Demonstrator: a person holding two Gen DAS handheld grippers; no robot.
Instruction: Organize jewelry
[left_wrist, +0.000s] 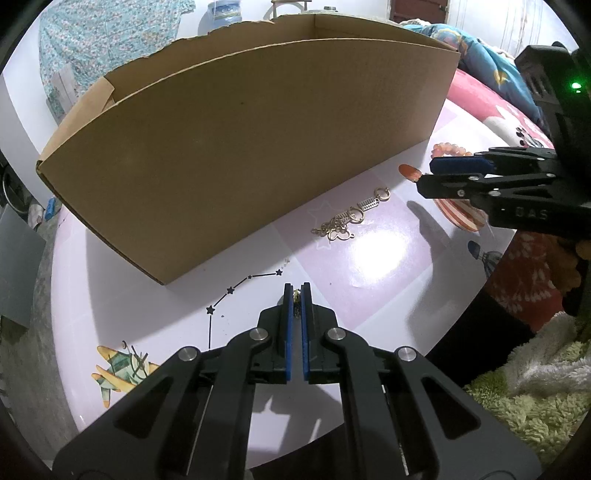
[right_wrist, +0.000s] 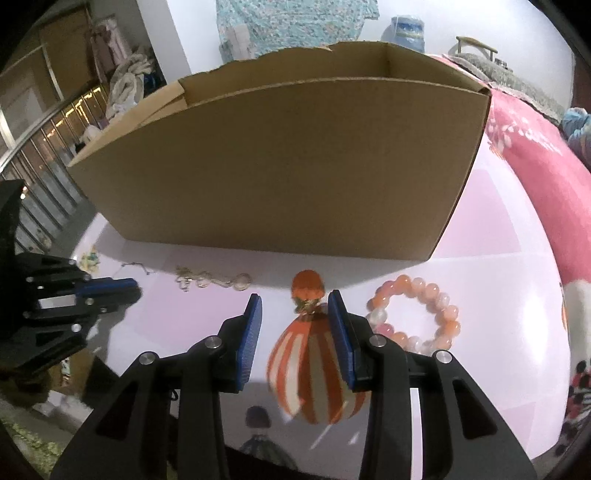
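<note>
Left gripper (left_wrist: 296, 291) is pitched steeply down over the tabletop (left_wrist: 369, 291), fingers clenched on a small gold piece (left_wrist: 296, 294). Right gripper (right_wrist: 294, 302) is likewise tilted, fingers parted, straddling an orange pendant (right_wrist: 308, 286) lying lengthwise toward the cardboard box (right_wrist: 280, 166).

Light from overhead puts a white glare patch on my glossy table (left_wrist: 384, 251), the box (left_wrist: 258, 147) front sits in dull shadow, both fisheye views bend and darken at the rims, and my right view blurs up close.
</note>
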